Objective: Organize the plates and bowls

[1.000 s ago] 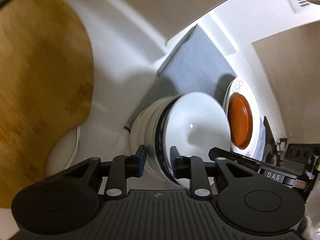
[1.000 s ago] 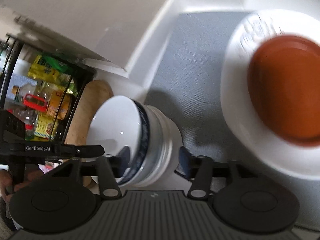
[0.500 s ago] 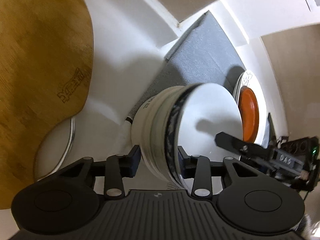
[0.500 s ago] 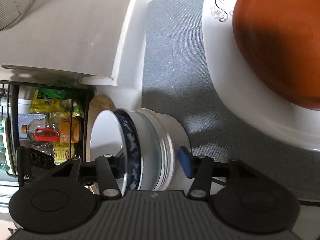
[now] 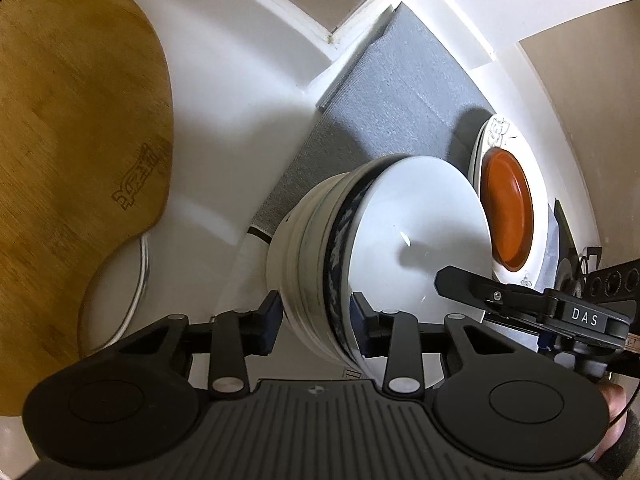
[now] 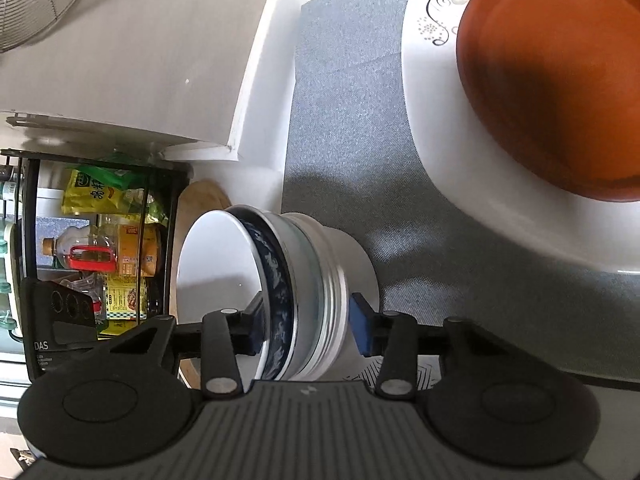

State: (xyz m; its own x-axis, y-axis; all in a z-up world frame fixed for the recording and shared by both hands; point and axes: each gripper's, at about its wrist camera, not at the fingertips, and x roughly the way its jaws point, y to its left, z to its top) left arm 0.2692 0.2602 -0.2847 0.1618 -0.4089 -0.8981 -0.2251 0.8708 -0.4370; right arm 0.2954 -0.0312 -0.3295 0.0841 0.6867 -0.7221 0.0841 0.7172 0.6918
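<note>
A stack of nested bowls, white with a blue-patterned one near the top, sits between both grippers over the grey mat. My left gripper is shut on the stack's rims, one finger outside and one inside. My right gripper is shut on the same stack from the opposite side. A brown plate lies on a white flowered plate on the mat; both also show in the left wrist view.
A wooden cutting board leans at the left over a white lid or plate. A black rack with bottles and packets stands beyond the white counter. A white wall corner borders the mat.
Both grippers have shifted with the bowl stack between them; the view has rolled, and the plates now sit closer and larger in the right wrist view.
</note>
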